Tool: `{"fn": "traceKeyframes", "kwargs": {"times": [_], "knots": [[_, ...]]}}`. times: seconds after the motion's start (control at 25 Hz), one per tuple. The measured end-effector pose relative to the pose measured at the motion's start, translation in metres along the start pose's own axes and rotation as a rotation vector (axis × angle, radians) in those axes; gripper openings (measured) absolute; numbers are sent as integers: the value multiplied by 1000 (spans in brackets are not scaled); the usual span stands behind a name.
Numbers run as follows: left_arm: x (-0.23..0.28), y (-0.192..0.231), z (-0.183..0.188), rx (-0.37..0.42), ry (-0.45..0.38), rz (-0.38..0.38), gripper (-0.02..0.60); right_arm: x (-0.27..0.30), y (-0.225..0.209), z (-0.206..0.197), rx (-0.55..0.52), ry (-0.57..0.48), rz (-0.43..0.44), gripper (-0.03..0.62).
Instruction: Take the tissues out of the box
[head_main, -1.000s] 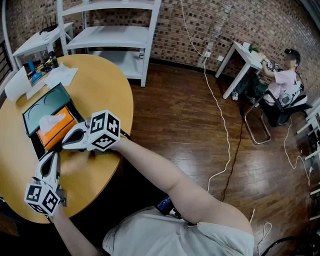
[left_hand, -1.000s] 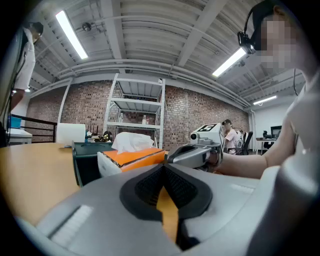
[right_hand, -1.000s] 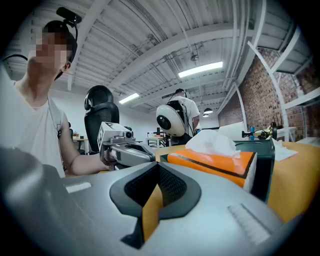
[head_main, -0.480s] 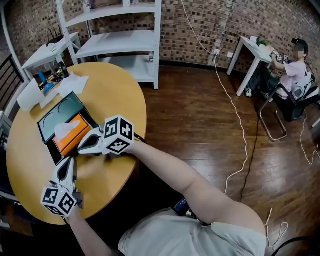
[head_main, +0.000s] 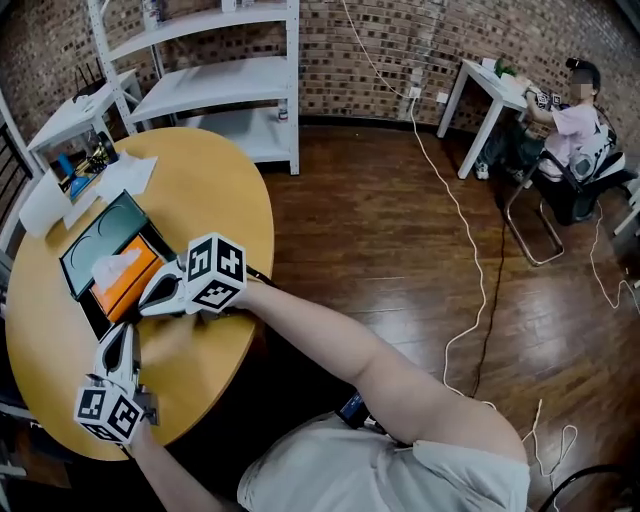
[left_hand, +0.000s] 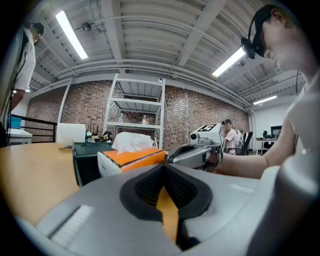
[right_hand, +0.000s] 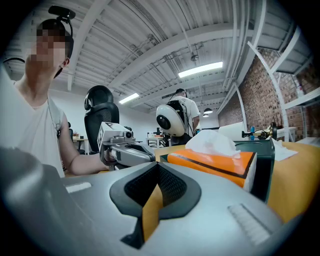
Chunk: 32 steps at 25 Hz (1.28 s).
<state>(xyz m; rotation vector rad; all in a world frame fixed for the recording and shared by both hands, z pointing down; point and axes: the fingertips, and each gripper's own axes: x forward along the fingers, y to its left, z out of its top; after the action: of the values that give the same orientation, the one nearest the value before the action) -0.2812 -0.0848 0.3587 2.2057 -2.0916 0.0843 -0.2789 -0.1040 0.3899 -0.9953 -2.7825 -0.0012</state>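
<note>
Nothing moved: left gripper (head_main: 118, 332), right gripper (head_main: 150, 300) beside tissue box (head_main: 127, 285) against tray (head_main: 98, 238).

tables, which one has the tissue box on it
The round wooden table, where the orange box sits. The far-left table and far-right table are white and rectangular.

Round table (head_main: 210, 190), at left. On it: tray (head_main: 95, 245) toward the far-left edge; tissue box (head_main: 130, 290) along the tray's near side, a tissue (head_main: 112, 268) standing out of its top; papers (head_main: 125, 175) behind the tray. Right gripper (head_main: 150, 300) just right of the box, left gripper (head_main: 118, 338) before it. Shelf unit (head_main: 215, 80) behind the table.
</note>
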Motion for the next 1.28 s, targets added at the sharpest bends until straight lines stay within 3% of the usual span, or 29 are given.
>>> {"fn": "traceKeyframes", "kwargs": {"times": [1.28], "knots": [[0, -6, 5, -12, 10, 0, 0, -3, 1, 1, 1, 2, -5, 2]]}}
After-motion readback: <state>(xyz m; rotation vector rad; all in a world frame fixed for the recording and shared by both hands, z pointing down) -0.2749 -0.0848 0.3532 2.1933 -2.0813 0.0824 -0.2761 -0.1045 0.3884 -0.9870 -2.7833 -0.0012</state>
